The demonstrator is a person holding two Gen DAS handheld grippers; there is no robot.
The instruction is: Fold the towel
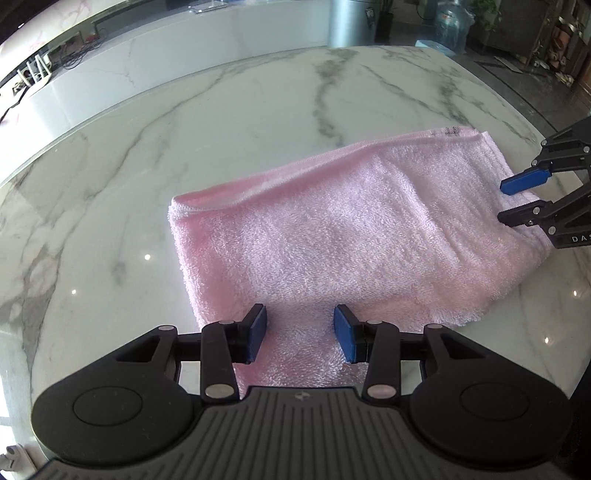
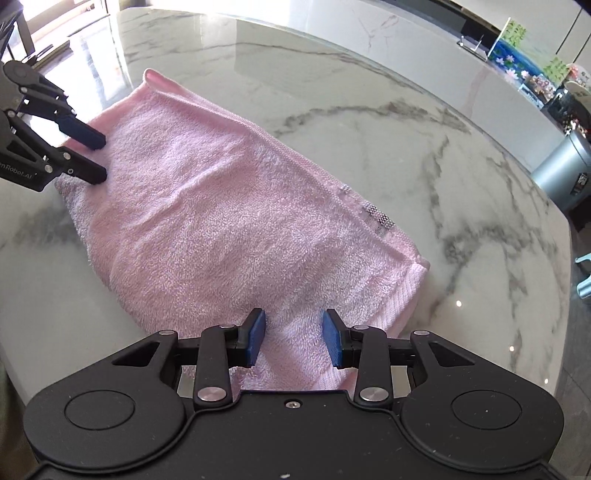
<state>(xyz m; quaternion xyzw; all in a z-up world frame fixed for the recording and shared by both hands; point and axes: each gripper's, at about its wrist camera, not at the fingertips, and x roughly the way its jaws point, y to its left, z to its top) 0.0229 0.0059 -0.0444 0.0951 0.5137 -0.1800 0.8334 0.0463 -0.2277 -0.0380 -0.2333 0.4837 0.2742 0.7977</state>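
Observation:
A pink terry towel [image 1: 332, 236] lies folded into a long strip on the marble table; it also shows in the right wrist view [image 2: 229, 206]. My left gripper [image 1: 300, 334] is open, its blue pads either side of the towel's near end, just above the cloth. My right gripper [image 2: 293, 338] is open over the towel's other end, which has a woven border and a small checked label [image 2: 380, 218]. In the left wrist view the right gripper [image 1: 504, 201] shows at the towel's far right end; in the right wrist view the left gripper [image 2: 99, 157] shows at the far left end.
The white marble table [image 1: 221, 122] extends around the towel, with its curved edge [image 2: 480, 122] beyond. A long white counter [image 1: 184, 44] stands behind. A grey metal cylinder [image 2: 565, 173] and a water bottle [image 1: 452, 22] stand off the table.

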